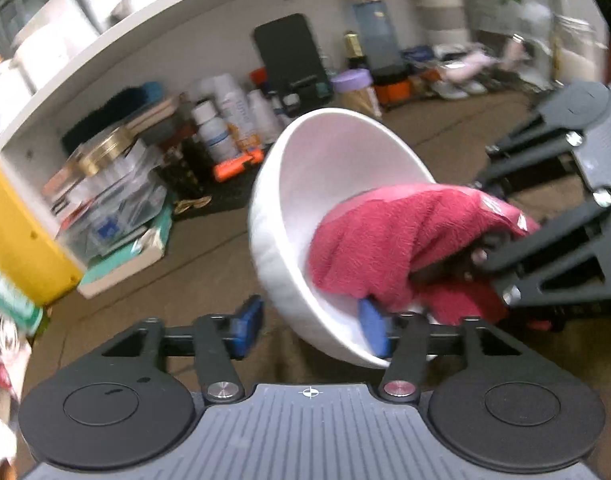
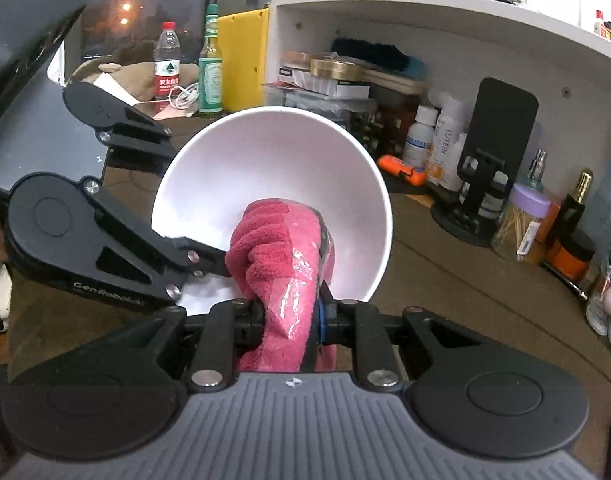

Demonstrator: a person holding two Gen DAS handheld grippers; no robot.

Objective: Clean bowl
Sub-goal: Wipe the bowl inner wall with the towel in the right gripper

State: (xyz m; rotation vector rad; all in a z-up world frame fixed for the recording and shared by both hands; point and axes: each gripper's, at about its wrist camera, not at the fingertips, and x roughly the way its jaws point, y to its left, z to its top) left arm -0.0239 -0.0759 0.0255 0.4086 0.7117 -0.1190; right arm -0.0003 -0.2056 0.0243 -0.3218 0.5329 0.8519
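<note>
1. I count one white bowl [image 2: 273,160], at 12 o'clock from my right gripper.
2. One red cloth [image 2: 281,256], inside the bowl at its 6 o'clock.
3. Two grippers: left gripper [image 1: 311,330], right gripper [image 2: 291,316].
4. One clear water bottle [image 2: 167,64], at 10 o'clock.
5. One green glass bottle [image 2: 210,64], at 11 o'clock.
6. One black phone stand [image 2: 493,148], at 2 o'clock.
7. One purple-lidded jar [image 2: 521,224], at 3 o'clock.

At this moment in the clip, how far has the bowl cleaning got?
Done: the left gripper holds the white bowl tilted off the table, one pad inside the rim and one outside. In hand: the right gripper, shut on the red cloth, presses it against the bowl's lower inside. Left: the rest of the wipe and setting the bowl down. No dirt shows.
</note>
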